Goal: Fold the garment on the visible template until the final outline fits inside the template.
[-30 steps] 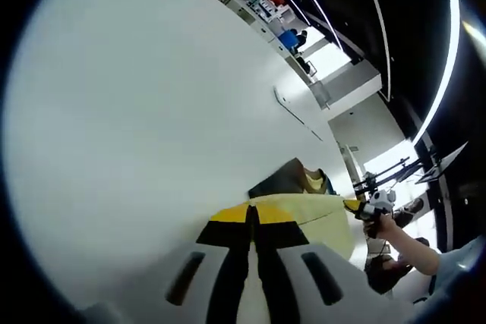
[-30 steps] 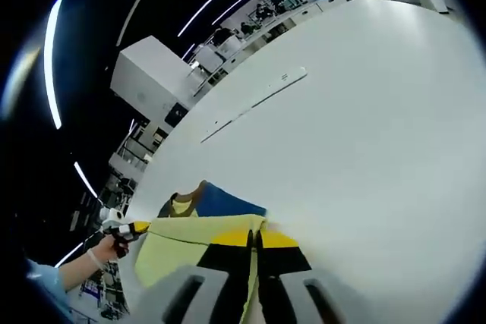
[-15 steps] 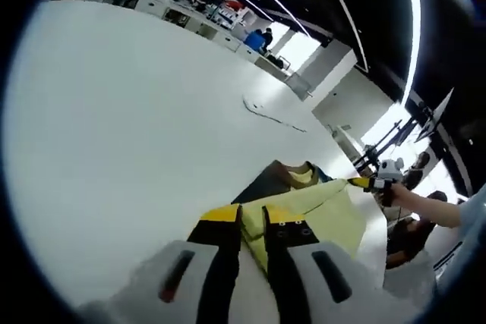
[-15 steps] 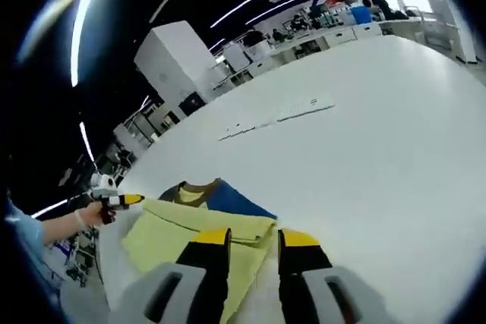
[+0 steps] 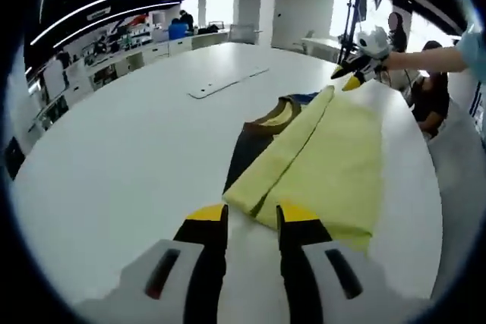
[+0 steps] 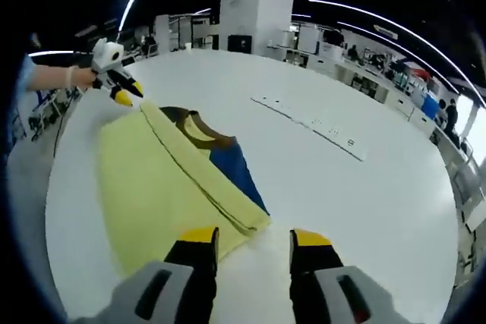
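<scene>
The garment lies flat on the white table point(image 5: 114, 157), folded lengthwise. Its yellow fold point(image 5: 326, 157) covers most of a dark blue part point(image 5: 243, 153) with a yellow collar point(image 5: 279, 114). My left gripper point(image 5: 250, 216) stands open just short of the fold's near corner, with nothing between its fingers. The right gripper point(image 5: 351, 77), held in a hand, hovers at the fold's far end. In the right gripper view the yellow fold point(image 6: 148, 184) and blue part point(image 6: 231, 168) lie ahead of my open right gripper point(image 6: 254, 238). The left gripper point(image 6: 120, 89) is at the far corner there.
A flat white strip point(image 5: 226, 82) lies on the table beyond the garment, also visible as the strip point(image 6: 311, 123) in the right gripper view. A person point(image 5: 431, 89) sits past the table's edge. Desks and a white pillar point(image 6: 254, 5) stand in the background.
Both grippers were shut on the yellow fold's edge a second ago. They have opened, let it go and drawn back. The fold now rests flat on the garment.
</scene>
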`<act>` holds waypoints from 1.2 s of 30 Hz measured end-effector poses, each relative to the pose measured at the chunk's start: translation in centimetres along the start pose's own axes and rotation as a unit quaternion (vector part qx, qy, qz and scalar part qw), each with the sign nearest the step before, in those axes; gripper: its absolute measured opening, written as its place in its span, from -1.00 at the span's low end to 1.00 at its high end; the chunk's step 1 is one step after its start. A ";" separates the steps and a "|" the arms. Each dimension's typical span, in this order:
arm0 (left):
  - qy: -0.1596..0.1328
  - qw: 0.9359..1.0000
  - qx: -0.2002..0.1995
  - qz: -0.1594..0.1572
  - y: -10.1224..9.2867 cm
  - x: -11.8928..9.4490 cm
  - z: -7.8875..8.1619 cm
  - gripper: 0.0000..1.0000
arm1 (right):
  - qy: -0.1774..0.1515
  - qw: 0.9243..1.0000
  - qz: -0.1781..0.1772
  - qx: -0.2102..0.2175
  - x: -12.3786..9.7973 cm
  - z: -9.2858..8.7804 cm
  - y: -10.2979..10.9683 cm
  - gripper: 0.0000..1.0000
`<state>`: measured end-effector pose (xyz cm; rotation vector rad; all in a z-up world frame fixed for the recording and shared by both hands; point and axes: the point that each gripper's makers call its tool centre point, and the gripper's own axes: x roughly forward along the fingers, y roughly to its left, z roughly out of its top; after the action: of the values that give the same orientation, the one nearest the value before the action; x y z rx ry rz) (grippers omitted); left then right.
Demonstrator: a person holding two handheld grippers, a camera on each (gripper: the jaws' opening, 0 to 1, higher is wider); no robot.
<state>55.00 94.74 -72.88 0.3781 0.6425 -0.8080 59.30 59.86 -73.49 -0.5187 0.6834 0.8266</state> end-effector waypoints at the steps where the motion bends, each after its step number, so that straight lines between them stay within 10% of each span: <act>1: 0.006 1.000 0.019 0.003 0.2 0.1 -0.1 -0.55 | 0.004 1.000 -0.003 -0.016 0.2 0.0 0.0 -0.31; 15: 0.042 0.977 0.206 0.042 1.1 1.5 -0.2 -0.70 | 0.033 0.989 -0.015 -0.147 1.5 -0.1 0.5 -0.38; 24: 0.088 0.954 0.285 0.034 0.5 1.9 -1.5 -0.75 | 0.041 0.984 -0.019 -0.175 1.7 -0.5 0.4 -0.41; 36: 0.090 0.938 0.332 0.037 0.0 2.6 -0.8 -0.88 | 0.038 0.973 -0.033 -0.224 2.3 -0.1 0.0 -0.62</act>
<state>56.09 93.76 -75.22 1.0954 0.5045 -0.9125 60.40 60.84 -75.24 -0.9793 0.5449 0.9060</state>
